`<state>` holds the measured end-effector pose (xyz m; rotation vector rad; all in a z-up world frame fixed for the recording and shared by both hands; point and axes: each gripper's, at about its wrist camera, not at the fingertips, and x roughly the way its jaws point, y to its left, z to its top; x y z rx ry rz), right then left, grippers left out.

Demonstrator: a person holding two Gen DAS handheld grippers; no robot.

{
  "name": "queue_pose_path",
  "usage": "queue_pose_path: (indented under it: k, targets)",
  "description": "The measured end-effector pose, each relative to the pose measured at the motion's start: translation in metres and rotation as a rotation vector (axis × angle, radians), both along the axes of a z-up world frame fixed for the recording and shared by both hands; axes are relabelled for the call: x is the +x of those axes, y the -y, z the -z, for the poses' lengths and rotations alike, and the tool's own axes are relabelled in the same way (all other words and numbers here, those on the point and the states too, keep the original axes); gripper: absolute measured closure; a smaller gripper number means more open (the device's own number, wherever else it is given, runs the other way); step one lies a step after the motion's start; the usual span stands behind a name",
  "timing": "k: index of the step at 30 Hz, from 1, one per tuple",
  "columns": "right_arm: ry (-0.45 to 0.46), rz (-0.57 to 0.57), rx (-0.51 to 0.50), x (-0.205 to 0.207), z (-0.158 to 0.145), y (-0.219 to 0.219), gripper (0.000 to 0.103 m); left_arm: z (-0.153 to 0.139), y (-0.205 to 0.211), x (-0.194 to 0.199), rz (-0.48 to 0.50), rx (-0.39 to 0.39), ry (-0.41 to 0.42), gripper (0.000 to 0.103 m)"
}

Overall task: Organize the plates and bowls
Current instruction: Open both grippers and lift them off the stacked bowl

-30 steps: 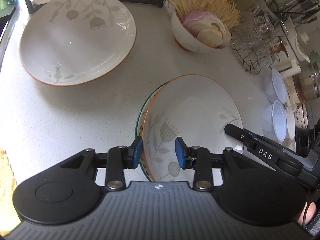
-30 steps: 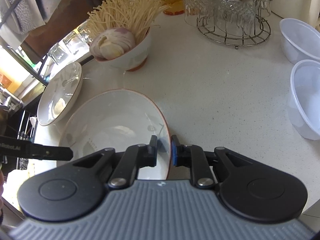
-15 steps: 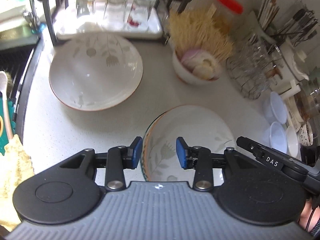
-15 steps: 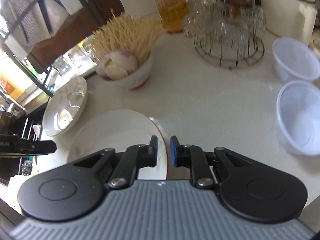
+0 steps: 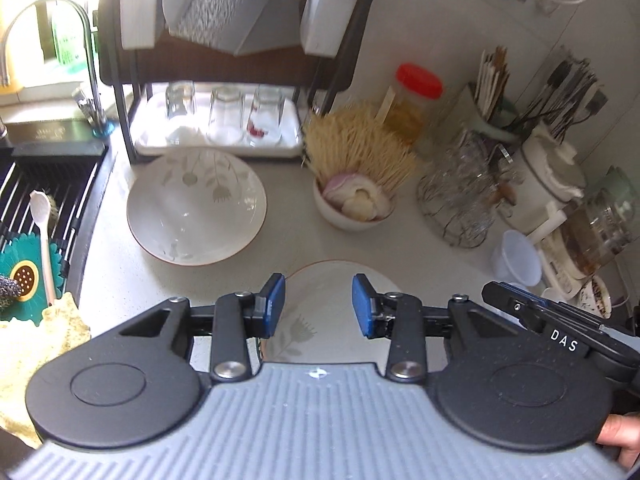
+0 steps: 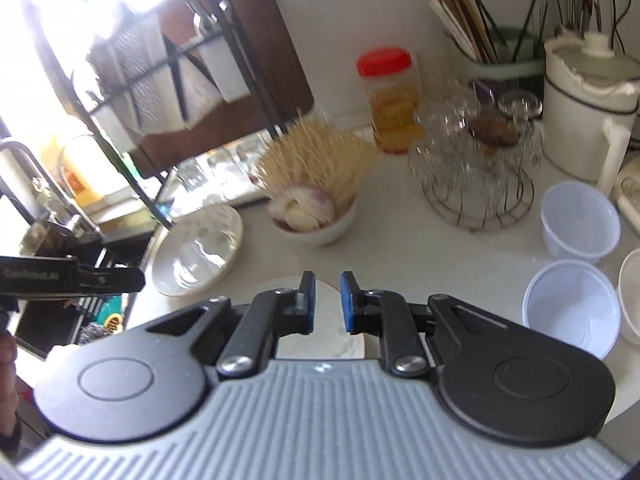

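Observation:
A white floral plate [image 5: 336, 280] lies on the counter below both grippers; a darker rim shows under its left edge. My left gripper [image 5: 319, 306] hovers well above it, open, with nothing between the blue pads. My right gripper [image 6: 327, 302] is also up off the plate [image 6: 324, 340]. Its jaws stand a narrow gap apart and hold nothing. One right finger [image 5: 520, 306] reaches in at the right of the left wrist view. A second, larger floral plate [image 5: 196, 208] sits at the back left, by the rack.
A bowl of noodles and onion [image 5: 352, 208] stands behind the plate. A black dish rack [image 5: 224, 60] with a tray of glasses [image 5: 216, 128] is at the back. A wire stand of glasses [image 5: 460, 200] and plastic tubs [image 6: 572, 308] are on the right, the sink [image 5: 40, 200] on the left.
Both grippers have risen and tilted upward. The near plate's rim, earlier between each pair of jaws, now lies below them and looks smaller. The rack and wall have come into view.

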<state>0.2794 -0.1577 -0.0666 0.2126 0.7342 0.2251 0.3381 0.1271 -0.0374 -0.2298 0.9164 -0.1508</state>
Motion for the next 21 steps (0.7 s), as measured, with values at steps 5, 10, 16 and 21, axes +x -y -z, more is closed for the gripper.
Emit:
queue_pose_path:
  k: [5,10,16,21]
  targets:
    - [0.027,-0.010,0.014,-0.021,-0.015,-0.010,0.085,-0.015,-0.003,-0.027,0.013,0.003,0.051,0.061]
    - [0.020,-0.013,0.002,-0.048,-0.022,-0.026,0.085,-0.024,-0.014,-0.056,0.038,0.002,0.079,0.061]
    - [0.006,-0.029,-0.016,-0.077,-0.028,-0.040,0.085,-0.033,-0.019,-0.094,0.052,-0.012,0.094,0.061]
    - [0.008,-0.036,-0.019,-0.093,-0.036,-0.048,0.085,-0.035,-0.024,-0.119,0.044,-0.019,0.109,0.061]
